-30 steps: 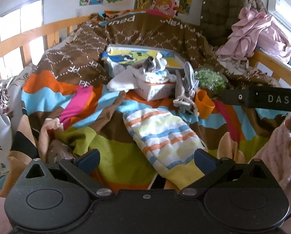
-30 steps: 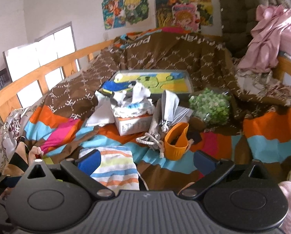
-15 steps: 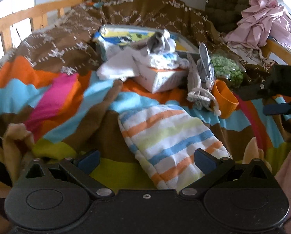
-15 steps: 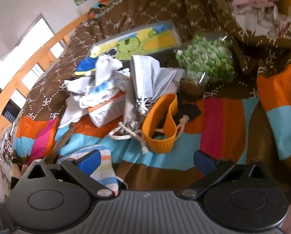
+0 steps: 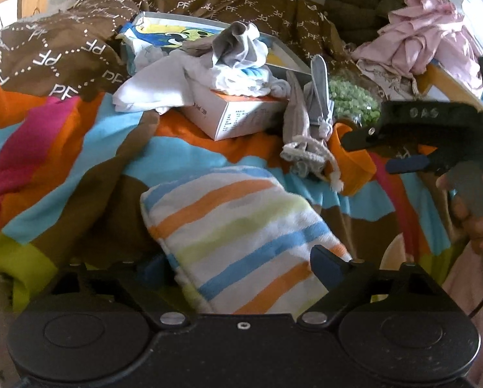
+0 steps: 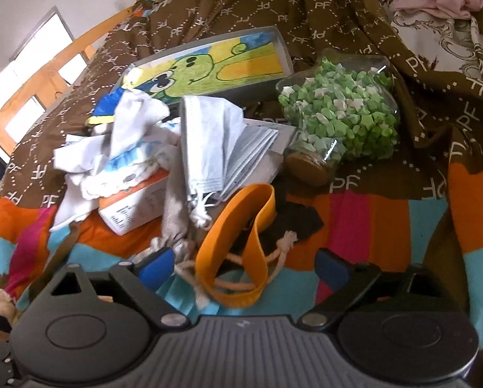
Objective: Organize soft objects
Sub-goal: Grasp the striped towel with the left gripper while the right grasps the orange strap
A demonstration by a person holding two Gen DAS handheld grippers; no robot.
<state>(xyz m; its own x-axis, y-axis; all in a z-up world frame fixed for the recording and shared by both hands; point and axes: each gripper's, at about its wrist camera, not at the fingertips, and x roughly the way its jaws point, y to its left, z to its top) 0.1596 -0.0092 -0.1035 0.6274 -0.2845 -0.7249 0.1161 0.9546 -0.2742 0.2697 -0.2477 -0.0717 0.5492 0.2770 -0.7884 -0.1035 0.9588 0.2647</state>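
On the bed, over a quilt (image 5: pixel 63 161) of brown, orange, blue and pink patches, the left gripper (image 5: pixel 238 266) hangs above a striped towel (image 5: pixel 238 226), whose near end lies between its jaws; the jaws have just been closing a little but are spread wide, and the blue pads press on nothing. The right gripper (image 6: pixel 241 263) hangs over an orange band (image 6: pixel 238 242) that lies as a loop on the quilt, with a cream cord (image 6: pixel 283 242) running through it; its jaws too have just been narrowing slightly, they stand wide apart, and the near end of the band sits between them without being pinched. Just beyond the band, a stack of grey masks (image 6: pixel 222 148) leans against a white box (image 6: pixel 134 207), and crumpled white cloths (image 6: pixel 121 148) are heaped on top of the box. Behind these lies a flat box with a green cartoon picture (image 6: pixel 209 64). To the right of the masks, a clear jar of green paper stars (image 6: pixel 341 110) lies on its side, its brown lid facing the band. In the left view, the right gripper (image 5: pixel 400 148) reaches in from the right edge, a hand (image 5: pixel 471 213) on its grip, above the band (image 5: pixel 354 165). A pink garment (image 5: pixel 432 42) is bunched at the far right.
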